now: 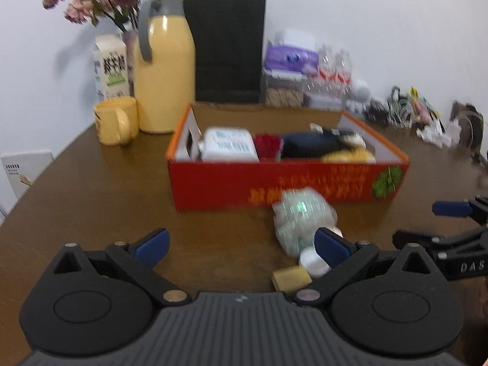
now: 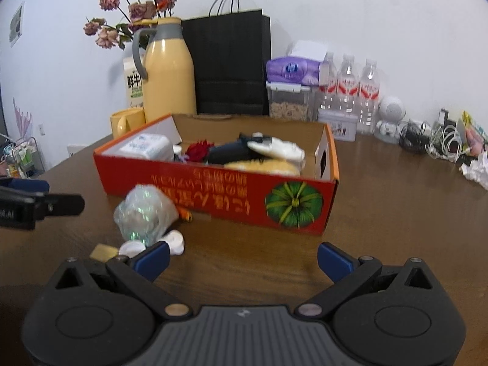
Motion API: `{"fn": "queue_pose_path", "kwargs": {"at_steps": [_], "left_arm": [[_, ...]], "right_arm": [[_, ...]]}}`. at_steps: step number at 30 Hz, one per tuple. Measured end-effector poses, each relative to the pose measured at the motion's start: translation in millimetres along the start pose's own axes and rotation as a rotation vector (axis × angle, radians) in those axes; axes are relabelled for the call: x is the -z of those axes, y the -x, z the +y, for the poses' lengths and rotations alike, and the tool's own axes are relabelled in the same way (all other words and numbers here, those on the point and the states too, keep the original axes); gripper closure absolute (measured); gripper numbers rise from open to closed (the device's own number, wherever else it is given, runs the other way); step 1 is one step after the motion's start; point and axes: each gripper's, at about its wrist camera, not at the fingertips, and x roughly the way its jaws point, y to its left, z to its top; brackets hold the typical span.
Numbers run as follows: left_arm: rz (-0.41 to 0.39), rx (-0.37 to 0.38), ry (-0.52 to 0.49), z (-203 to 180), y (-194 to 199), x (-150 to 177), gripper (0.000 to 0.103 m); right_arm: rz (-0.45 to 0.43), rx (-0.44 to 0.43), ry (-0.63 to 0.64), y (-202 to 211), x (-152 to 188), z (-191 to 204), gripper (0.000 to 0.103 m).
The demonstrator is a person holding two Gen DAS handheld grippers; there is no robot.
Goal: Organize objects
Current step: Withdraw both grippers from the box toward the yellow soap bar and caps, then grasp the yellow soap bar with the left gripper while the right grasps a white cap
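A red cardboard box [image 1: 274, 183] [image 2: 219, 189] stands mid-table, holding a white packet [image 1: 228, 145], a red rose [image 2: 199, 149], a dark item and a yellow fluffy item [image 2: 262, 167]. In front of it lie a clear plastic bag [image 1: 300, 219] [image 2: 146, 210], a white round piece [image 1: 312, 262] [image 2: 175, 239] and a small tan block [image 1: 289, 277] [image 2: 102, 251]. My left gripper [image 1: 241, 244] is open and empty, the bag just left of its right finger. My right gripper [image 2: 242, 259] is open and empty, the bag to its upper left.
At the back stand a yellow jug [image 1: 164, 67], yellow mug [image 1: 116, 120], milk carton [image 1: 111, 67], flowers, black paper bag [image 1: 228, 48], tissue pack, food container and water bottles [image 2: 347, 85]. Cables and clutter [image 2: 442, 140] lie far right on the brown table [image 2: 381, 213].
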Motion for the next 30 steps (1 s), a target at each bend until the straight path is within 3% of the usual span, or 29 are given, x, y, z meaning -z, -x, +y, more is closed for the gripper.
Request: {"fn": "queue_pose_path", "kwargs": {"at_steps": [4,6,10,13,15,16,23,30], "left_arm": [[0.053,0.02,-0.011,-9.7,-11.9,10.6,0.0],[0.078,0.028,-0.014,-14.8,-17.6,14.7,0.006],[0.115,0.038,-0.019,-23.4,-26.9,20.3,0.033],[0.12,0.041,-0.026,-27.6,-29.8,23.1,0.039],[0.112,0.05,-0.025,-28.5,-29.4,22.9,0.053],[0.108,0.057,-0.019,-28.0,-29.1,22.9,0.066],[0.091,0.07,0.012,-21.0,-25.7,21.9,0.067],[0.043,0.024,0.063,4.4,-18.6,15.4,0.067]], "right_arm": [[0.021,-0.001,-0.001,-5.0,6.6,0.4,0.0],[0.026,0.0,-0.002,-6.4,8.7,0.2,0.0],[0.036,0.002,-0.006,-9.4,11.4,-0.3,0.0],[0.044,0.002,-0.007,-11.9,13.4,-0.6,0.0],[0.047,0.0,-0.007,-13.2,14.6,-0.3,0.0],[0.049,-0.001,-0.007,-13.8,15.0,-0.2,0.0],[0.067,-0.005,0.005,-17.0,17.5,2.4,0.0],[0.092,-0.04,0.09,-19.2,16.8,20.9,0.0]]}}
